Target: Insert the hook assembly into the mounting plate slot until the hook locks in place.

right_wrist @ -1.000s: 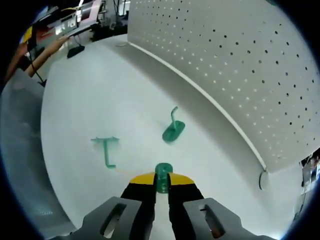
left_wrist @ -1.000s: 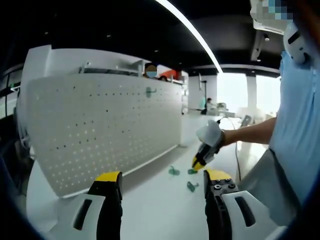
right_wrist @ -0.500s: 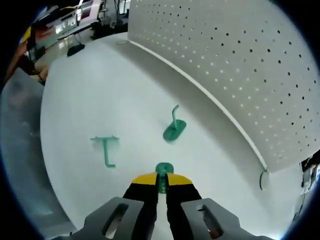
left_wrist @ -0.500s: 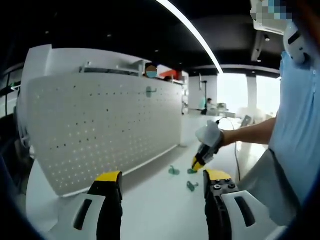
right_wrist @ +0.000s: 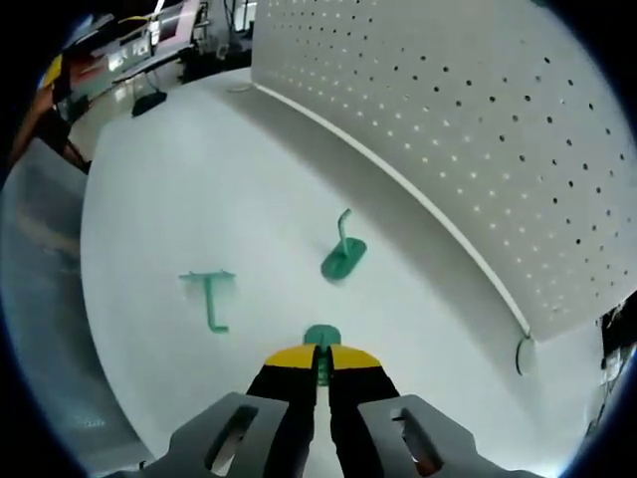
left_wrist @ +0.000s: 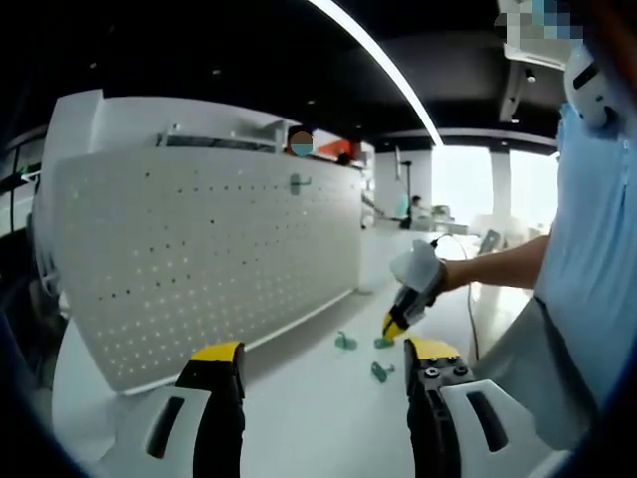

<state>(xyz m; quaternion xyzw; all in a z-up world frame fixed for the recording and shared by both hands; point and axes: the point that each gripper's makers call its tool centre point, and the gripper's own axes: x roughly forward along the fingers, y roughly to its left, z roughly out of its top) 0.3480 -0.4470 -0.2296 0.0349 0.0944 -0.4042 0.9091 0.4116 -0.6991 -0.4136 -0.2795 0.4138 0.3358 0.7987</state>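
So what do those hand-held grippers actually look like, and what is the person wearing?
Each gripper has two black jaws with yellow tips and pale grey outer shells with dark slots. The left gripper shows small screws on one jaw. The right gripper looks the same, and in the left gripper view its top is white. The person wears a light blue short-sleeved shirt.

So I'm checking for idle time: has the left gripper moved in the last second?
No. The left gripper frames the pegboard exactly as before.
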